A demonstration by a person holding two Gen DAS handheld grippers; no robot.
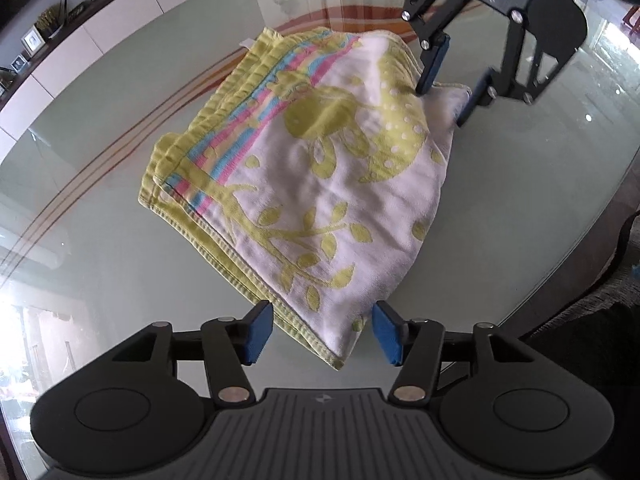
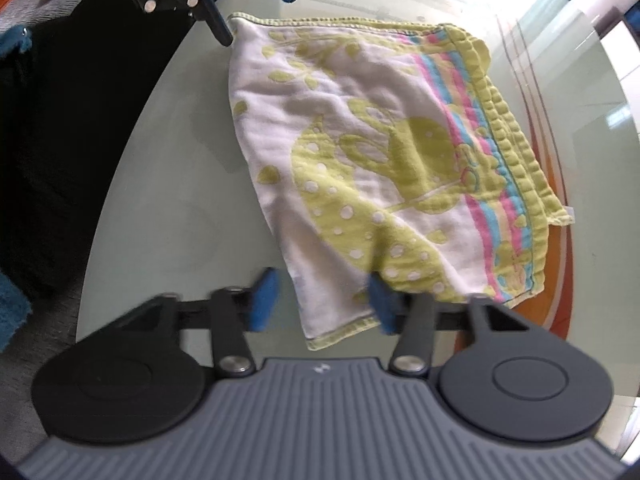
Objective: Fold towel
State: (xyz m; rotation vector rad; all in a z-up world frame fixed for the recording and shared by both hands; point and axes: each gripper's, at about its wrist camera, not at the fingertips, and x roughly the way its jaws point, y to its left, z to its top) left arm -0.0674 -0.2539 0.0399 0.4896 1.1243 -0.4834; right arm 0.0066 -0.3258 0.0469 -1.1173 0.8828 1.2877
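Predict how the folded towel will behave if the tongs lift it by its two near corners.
The towel looks soft and wrinkled, so it would probably sag. Its stacked layers may slip apart. On the glossy table it likely slides easily.

A round, pale green glass table point(image 1: 120, 240) fills most of both views, with curved orange and brown stripes sweeping across its upper left. A folded towel point(image 1: 320, 168) lies at the centre of the frame.

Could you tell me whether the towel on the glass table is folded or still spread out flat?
Folded. The towel shows several stacked green hems along its striped edge, lying on the table.
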